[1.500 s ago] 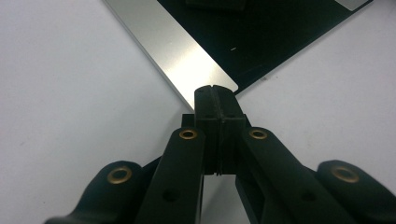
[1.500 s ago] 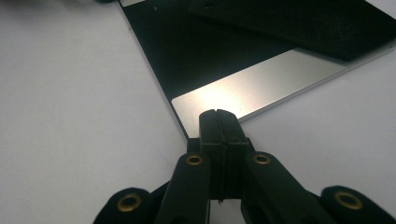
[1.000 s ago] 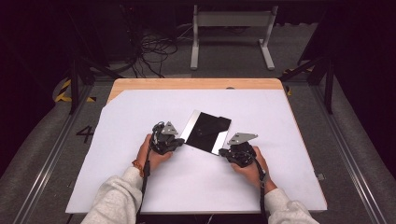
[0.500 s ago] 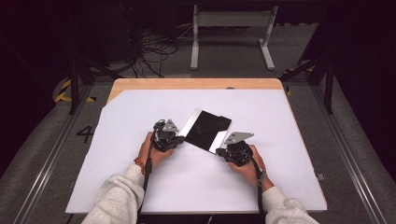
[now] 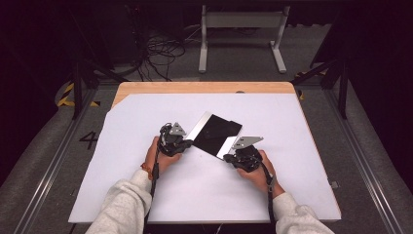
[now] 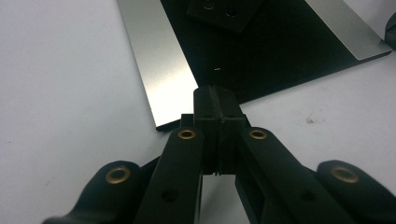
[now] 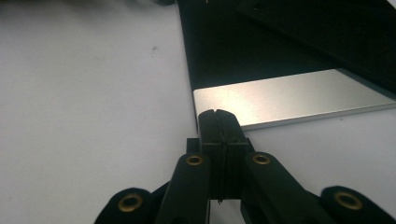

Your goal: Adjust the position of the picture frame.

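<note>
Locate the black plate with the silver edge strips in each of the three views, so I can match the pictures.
High view: the black plate lies tilted at the middle of the white table cover, between the left gripper and the right gripper.
Left gripper view: top centre and right, just past the shut jaws.
Right gripper view: top right, just past the shut jaws.
Shared landmark: the plate's silver edge strips.

White sheet on wood table, cables + metal stand behind
</note>
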{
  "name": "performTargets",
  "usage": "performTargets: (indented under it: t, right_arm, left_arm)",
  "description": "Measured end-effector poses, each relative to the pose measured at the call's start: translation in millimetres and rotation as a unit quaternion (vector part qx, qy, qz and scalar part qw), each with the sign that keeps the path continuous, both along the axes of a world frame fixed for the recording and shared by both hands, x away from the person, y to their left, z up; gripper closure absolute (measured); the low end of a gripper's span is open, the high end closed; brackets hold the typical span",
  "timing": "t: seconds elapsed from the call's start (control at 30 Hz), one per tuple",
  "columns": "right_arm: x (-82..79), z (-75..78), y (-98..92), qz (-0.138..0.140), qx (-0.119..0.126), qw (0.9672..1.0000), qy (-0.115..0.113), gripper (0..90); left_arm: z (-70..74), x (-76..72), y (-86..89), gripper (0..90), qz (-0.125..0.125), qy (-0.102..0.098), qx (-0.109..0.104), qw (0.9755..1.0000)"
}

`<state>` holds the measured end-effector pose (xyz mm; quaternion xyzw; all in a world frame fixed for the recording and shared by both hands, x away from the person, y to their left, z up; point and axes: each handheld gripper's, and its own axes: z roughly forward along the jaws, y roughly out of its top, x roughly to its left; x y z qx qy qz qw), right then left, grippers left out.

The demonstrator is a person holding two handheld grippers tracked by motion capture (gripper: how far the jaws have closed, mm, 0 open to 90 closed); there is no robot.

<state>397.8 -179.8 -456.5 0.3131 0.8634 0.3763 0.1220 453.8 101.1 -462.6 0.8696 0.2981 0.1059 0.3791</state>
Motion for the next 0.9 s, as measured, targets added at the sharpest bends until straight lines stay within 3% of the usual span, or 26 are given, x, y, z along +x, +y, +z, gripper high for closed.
performTargets:
  t: [0.17, 0.23, 0.33, 0.43, 0.47, 0.9]
  right_arm:
    - [17.2, 6.9, -18.9, -0.047, -0.018, 0.9979, -0.041, 90.0]
    - [28.8, 10.1, -30.9, -0.075, -0.008, 0.9957, -0.055, 90.0]
    - [41.2, 11.1, -39.2, -0.099, -0.018, 0.9931, -0.061, 90.0]
    - [55.3, 14.3, -48.7, -0.125, 0.0, 0.9898, -0.069, 90.0]
    - [59.3, 15.0, -49.4, -0.131, -0.007, 0.9883, -0.078, 90.0]
    - [102.6, 10.8, -50.4, -0.17, -0.006, 0.984, -0.053, 90.0]
  left_arm:
    - [-0.5, -1.5, 0.5, 89.2, 0.0, -0.003, -0.001, 1.0]
    - [-0.5, -2.7, 0.0, 89.4, 0.001, -0.004, 0.0, 1.0]
    - [-0.5, -4.9, -0.7, 89.6, 0.0, -0.003, 0.001, 1.0]
    - [-0.5, -6.5, -0.4, 89.6, -0.002, -0.001, 0.0, 1.0]
    - [-0.8, -6.9, -0.2, 89.6, -0.002, -0.002, -0.001, 1.0]
    - [-1.7, -11.9, 0.8, 89.7, -0.007, -0.003, -0.004, 1.0]
